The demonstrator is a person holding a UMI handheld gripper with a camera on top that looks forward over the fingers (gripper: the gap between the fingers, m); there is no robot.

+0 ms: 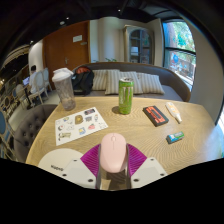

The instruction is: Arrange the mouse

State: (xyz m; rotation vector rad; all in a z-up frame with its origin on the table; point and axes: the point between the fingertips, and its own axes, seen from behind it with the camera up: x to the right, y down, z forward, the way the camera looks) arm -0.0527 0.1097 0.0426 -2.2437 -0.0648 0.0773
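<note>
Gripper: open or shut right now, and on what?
Gripper: shut on the pink mouse, a finger pressed against each side.

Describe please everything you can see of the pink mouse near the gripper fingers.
The mouse is pale pink, smooth and rounded, and looks like plastic. It lies lengthwise between the two fingers of the gripper, on a magenta mat on the wooden table. Its rear end is hidden down between the fingers. Whether the fingers press on its sides cannot be told. No cable shows, and buttons or a wheel cannot be made out.
</note>
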